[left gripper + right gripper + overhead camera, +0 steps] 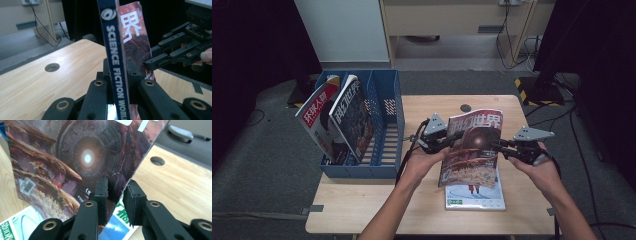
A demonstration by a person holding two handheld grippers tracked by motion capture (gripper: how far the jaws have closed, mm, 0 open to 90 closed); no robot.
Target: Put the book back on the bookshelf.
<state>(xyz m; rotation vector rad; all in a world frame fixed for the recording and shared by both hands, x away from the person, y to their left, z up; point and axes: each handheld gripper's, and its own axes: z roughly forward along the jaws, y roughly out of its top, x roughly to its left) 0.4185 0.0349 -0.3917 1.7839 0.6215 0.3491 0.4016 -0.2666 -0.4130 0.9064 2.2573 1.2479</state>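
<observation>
Your left gripper [117, 100] is clamped on the spine of the magazine [473, 147]. Your right gripper [115, 195] is only slightly open, its jaws straddling the opposite edge, one pad touching the cover. The magazine stands upright between them, above a second magazine [477, 197] on the counter [362, 210].

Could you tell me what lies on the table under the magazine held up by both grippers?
Under the raised magazine a second magazine with a white and green cover lies flat on the table. Its far part is covered by the raised one, so its title cannot be read.
</observation>
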